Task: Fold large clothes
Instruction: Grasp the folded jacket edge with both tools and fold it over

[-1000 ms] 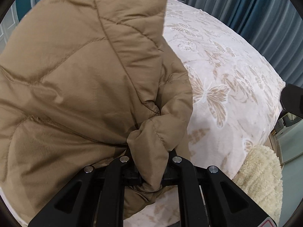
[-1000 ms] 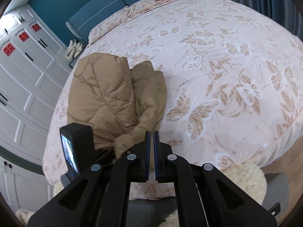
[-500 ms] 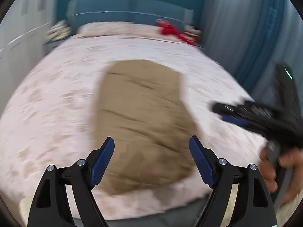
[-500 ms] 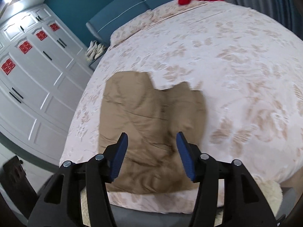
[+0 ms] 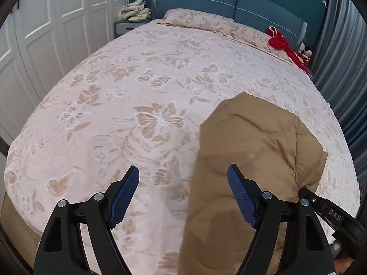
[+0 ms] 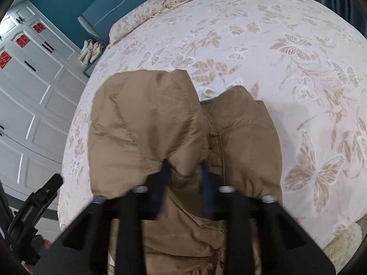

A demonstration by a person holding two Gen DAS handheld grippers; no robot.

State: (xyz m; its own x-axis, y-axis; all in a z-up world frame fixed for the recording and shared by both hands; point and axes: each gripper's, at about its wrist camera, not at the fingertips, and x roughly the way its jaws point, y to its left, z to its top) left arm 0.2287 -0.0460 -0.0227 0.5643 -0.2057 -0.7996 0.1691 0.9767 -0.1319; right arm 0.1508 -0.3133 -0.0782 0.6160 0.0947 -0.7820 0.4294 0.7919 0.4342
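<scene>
Fabric of the tan jacket [image 6: 183,137] is seen bunched between the blurred fingers of the right tool [image 6: 185,174]; whether it is gripped cannot be told. The left tool [image 5: 182,192] is held wide open and empty, with the jacket lying ahead and to its right on the bed [image 5: 114,114]. The jacket's long axis runs away from both tools. The right tool is judged nearer.

White letters "DAS" stand on the right gripper [image 5: 332,215]; red wardrobe [image 6: 34,105] signs cannot be read.
</scene>
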